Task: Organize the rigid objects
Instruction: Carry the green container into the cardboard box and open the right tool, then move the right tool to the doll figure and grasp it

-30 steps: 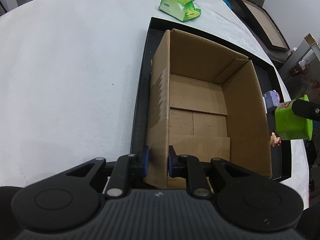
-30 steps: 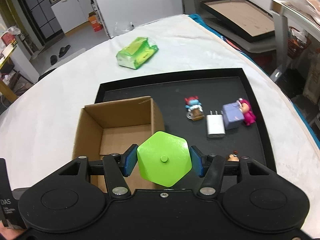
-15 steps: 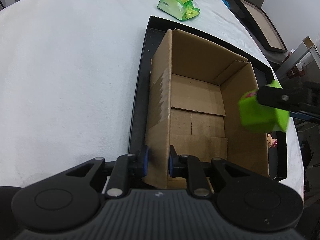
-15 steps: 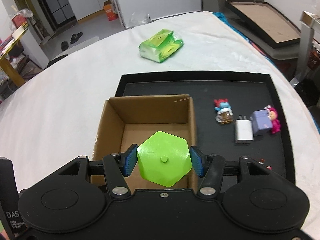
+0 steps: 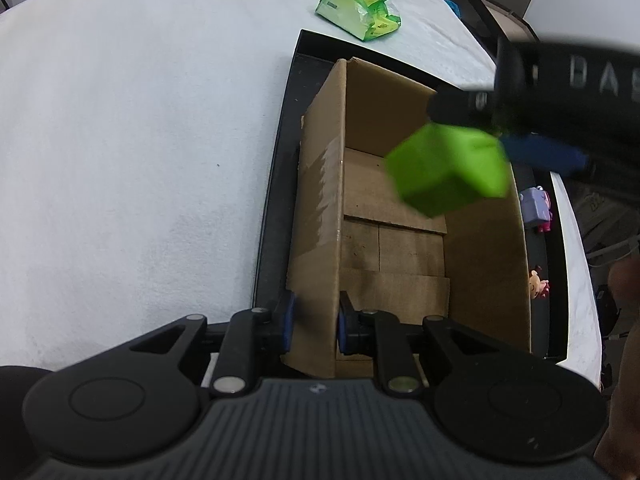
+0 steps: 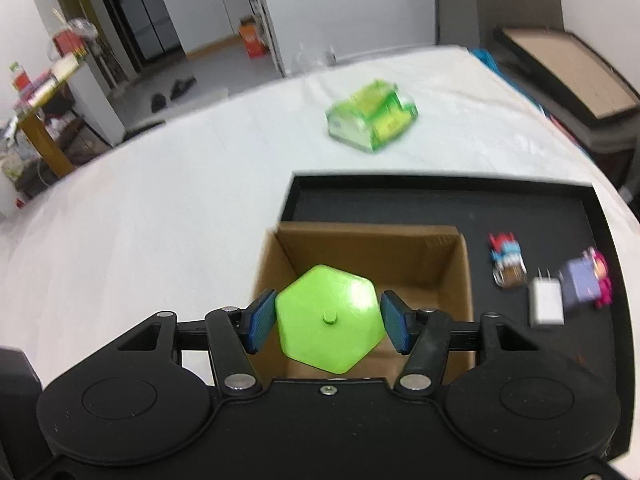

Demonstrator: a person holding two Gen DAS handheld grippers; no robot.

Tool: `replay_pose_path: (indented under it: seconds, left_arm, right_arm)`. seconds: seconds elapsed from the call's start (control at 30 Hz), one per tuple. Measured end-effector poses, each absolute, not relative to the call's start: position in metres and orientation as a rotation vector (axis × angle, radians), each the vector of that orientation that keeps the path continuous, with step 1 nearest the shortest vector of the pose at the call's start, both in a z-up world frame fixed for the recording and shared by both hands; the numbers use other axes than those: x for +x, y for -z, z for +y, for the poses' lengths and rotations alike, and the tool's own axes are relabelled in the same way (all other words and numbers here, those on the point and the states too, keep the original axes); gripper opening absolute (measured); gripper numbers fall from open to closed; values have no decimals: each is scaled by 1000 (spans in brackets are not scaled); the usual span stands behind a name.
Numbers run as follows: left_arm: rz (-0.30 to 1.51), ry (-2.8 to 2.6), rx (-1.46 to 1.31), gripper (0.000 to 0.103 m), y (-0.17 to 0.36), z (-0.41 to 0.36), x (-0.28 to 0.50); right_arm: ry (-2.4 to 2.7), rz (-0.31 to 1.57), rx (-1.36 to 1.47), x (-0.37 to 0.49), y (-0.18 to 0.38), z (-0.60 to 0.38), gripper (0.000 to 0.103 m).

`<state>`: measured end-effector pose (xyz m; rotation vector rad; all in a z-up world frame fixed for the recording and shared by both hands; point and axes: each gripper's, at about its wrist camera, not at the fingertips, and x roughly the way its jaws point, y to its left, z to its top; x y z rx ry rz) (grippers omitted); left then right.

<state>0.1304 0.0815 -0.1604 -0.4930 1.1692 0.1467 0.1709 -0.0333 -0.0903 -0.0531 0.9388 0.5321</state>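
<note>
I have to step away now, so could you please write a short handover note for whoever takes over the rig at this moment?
Left gripper: shut on the near wall of the cardboard box, steadying it on the black tray.
Right gripper: shut on the green hexagonal block, held above the open box, not yet released.
Done: nothing lies in the box so far.
Left: drop the block in, then collect from the tray the white charger, purple figure, red and blue figure and the small pink figure. A green packet lies on the white cloth beyond the tray.
</note>
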Motion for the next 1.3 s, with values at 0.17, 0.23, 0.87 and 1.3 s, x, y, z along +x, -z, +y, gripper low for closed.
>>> replay_pose_path:
  seconds: [0.17,0.23,0.87,1.3]
  left_arm:
    - [1171,-154,-447,19,159,77,132]
    - [1182,-158,-445,19,160,75,133]
    - [1193,-213,-373,22,157,64,138]
    - [1218,-289,-287,48,160,53,145]
  right_arm:
    - [-513,943,-41,176,88,-37,63]
    - [-513,953,-41,175,88,-42,64]
    - [-375,965,-31,173,98,-123,78]
    - [-242,1001,53,177,138,-191,82]
